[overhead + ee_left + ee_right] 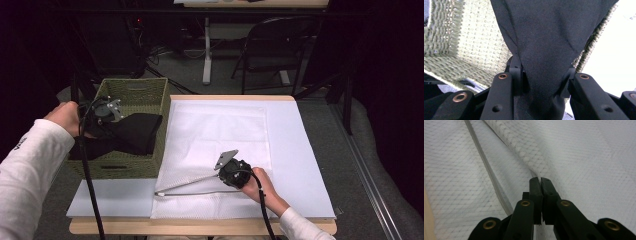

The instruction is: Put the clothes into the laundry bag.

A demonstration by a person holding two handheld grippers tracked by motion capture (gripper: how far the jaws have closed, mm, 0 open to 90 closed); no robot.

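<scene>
A black cloth [136, 132] hangs out of a green woven basket [136, 89] at the table's left. My left gripper [111, 120] is above the basket, shut on the cloth. In the left gripper view the cloth [544, 37] is bunched between the jaws [544, 72] and drapes over the basket wall [481, 42]. A white mesh bag [215, 130] lies flat on the table's middle. My right gripper [222, 174] is shut on the bag's upper layer near its zipper [185, 190] and lifts that edge. In the right gripper view the tips [540, 181] pinch the mesh [586, 157] beside the zipper [486, 167].
A white sheet [305, 155] covers the wooden table [200, 227] under the bag. The basket stands on the table's left edge. A folding chair [275, 45] and a desk leg [207, 50] are on the floor beyond the table.
</scene>
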